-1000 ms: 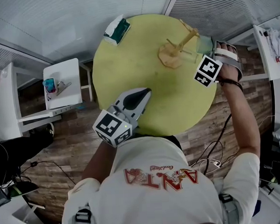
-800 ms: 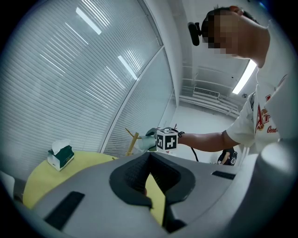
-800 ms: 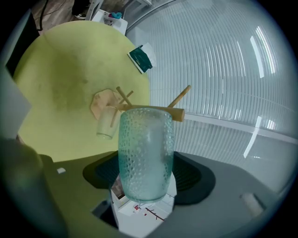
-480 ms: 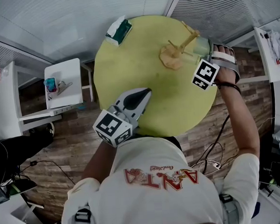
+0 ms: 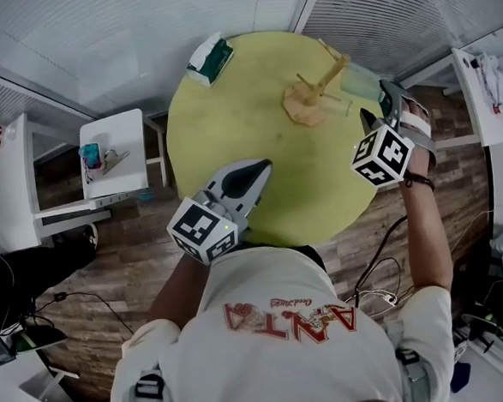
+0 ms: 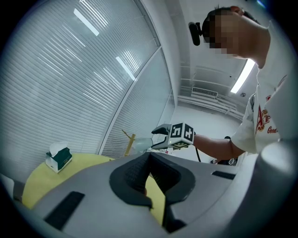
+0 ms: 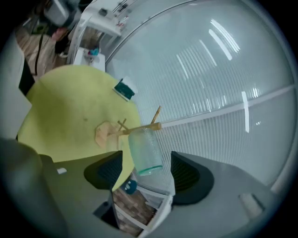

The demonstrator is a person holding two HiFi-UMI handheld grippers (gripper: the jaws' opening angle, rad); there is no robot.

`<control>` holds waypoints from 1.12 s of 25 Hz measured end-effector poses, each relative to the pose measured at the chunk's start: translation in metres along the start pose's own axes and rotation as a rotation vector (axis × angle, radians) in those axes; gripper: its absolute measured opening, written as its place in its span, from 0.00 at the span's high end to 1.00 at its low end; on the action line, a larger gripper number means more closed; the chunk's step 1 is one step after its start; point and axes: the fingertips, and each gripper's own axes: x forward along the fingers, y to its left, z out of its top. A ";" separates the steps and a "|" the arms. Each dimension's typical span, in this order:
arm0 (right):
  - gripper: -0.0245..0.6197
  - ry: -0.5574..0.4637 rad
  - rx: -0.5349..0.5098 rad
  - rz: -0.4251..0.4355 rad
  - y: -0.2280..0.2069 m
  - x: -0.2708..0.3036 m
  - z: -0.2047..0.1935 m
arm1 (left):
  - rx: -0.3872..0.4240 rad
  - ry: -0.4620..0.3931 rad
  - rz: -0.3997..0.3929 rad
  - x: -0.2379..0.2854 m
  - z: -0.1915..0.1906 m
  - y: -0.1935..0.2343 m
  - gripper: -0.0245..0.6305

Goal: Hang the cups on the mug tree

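A pale green glass cup point(image 7: 144, 148) hangs mouth-down from a peg of the wooden mug tree point(image 7: 116, 130), out past the yellow table's far right edge. My right gripper point(image 7: 145, 174) is open, its jaws wide on either side of the cup without touching it. In the head view the cup point(image 5: 359, 82) is beside the tree point(image 5: 311, 94), with the right gripper point(image 5: 375, 103) just behind it. My left gripper point(image 5: 259, 164) rests shut and empty over the table's near edge; in its own view, the left gripper point(image 6: 149, 169) faces the tree point(image 6: 129, 142).
A green and white tissue box point(image 5: 210, 57) lies at the far left of the round yellow table point(image 5: 229, 120). A small white side table point(image 5: 110, 150) with small items stands to the left. Window blinds surround the far side.
My right gripper has let go of the cup, opened, and drawn back toward me. The cup stays hanging on the tree. The left gripper has not moved.
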 end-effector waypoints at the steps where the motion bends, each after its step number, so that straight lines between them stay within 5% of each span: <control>1: 0.49 -0.053 0.082 0.013 0.001 -0.012 0.004 | 0.003 -0.002 -0.002 0.001 0.001 -0.002 0.95; 6: 0.87 -0.354 0.545 -0.011 -0.002 -0.073 0.019 | 0.032 -0.012 -0.013 0.005 0.010 -0.012 0.95; 12: 0.96 -0.583 0.886 -0.019 0.004 -0.120 0.015 | 0.064 -0.027 -0.021 0.013 0.020 -0.025 0.95; 20: 0.96 -0.819 1.134 0.082 0.015 -0.171 0.009 | 0.140 -0.055 -0.036 0.015 0.044 -0.055 0.95; 28: 0.96 -0.882 1.174 0.104 0.023 -0.190 0.003 | 0.203 -0.064 -0.044 0.012 0.062 -0.078 0.95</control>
